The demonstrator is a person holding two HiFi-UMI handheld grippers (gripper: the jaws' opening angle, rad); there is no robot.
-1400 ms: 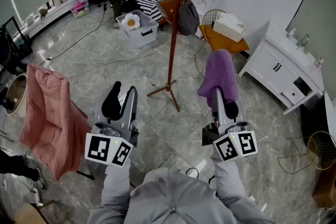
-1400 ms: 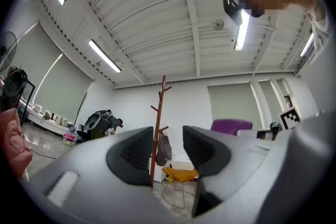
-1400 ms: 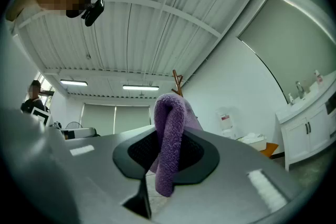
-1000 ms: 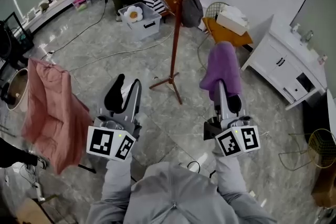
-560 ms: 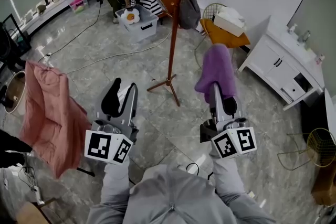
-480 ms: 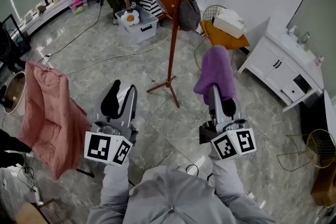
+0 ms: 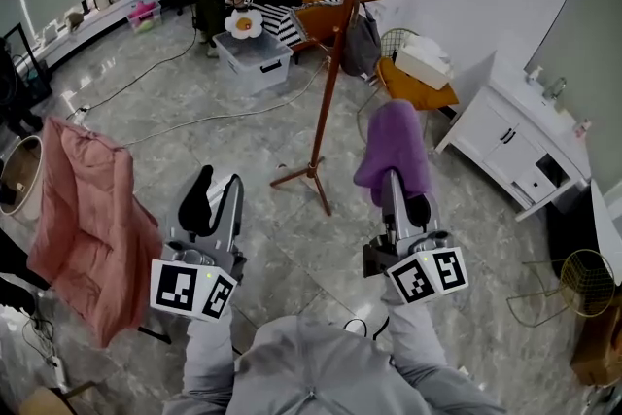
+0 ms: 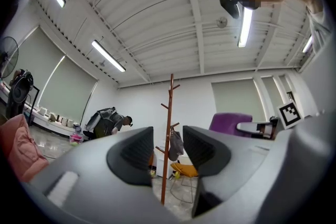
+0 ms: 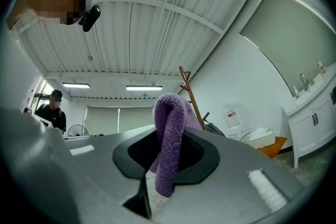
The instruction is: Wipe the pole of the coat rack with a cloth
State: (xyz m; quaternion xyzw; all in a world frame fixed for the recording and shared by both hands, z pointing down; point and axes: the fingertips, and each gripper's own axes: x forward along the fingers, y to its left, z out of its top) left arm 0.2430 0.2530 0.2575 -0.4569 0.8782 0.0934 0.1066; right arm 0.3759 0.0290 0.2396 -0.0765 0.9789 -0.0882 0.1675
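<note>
My right claw [image 7: 400, 190] clamps the purple cloth [image 7: 394, 146], which drapes over its tip. Left claw [image 7: 216, 186] is released and empty. Coat rack pole [image 7: 335, 63] stands far, well apart from both.

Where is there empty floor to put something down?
Bare floor lies between the pink blanket and the coat rack, and between the purple cloth and the white cabinet. Behind the rack it is crowded: plastic bin, orange chair, hanging bag.
</note>
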